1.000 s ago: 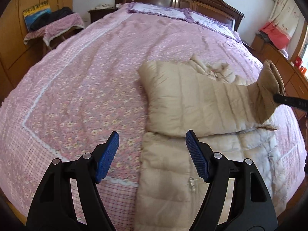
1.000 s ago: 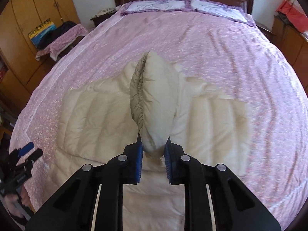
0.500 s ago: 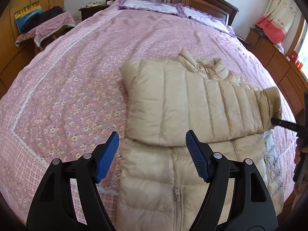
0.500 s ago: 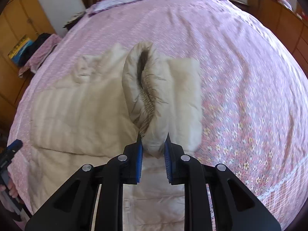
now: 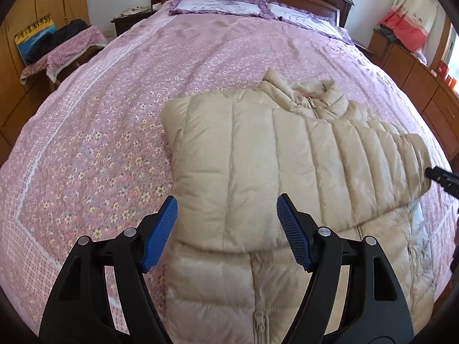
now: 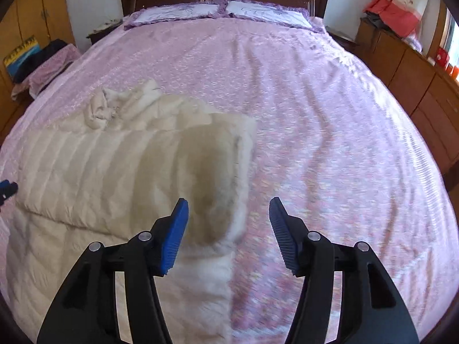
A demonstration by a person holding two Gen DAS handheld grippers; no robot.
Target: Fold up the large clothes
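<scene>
Sleeve released across the beige quilted down jacket (image 5: 258, 172).
My right gripper (image 6: 228, 226) jaws are opening, nothing between; left gripper (image 5: 226, 229) wide, empty. Jacket likely light, puffy, slippery: grip hem corners.

The sleeve (image 5: 373, 160), held up between the fingers of the right gripper (image 6: 228, 223) a second ago, has been released; the jaws are opening, and it is now laid across the jacket (image 5: 243, 172).

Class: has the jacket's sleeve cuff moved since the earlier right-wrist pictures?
Yes. The sleeve cuff has dropped from the opening right gripper onto the jacket on the bedspread.
</scene>
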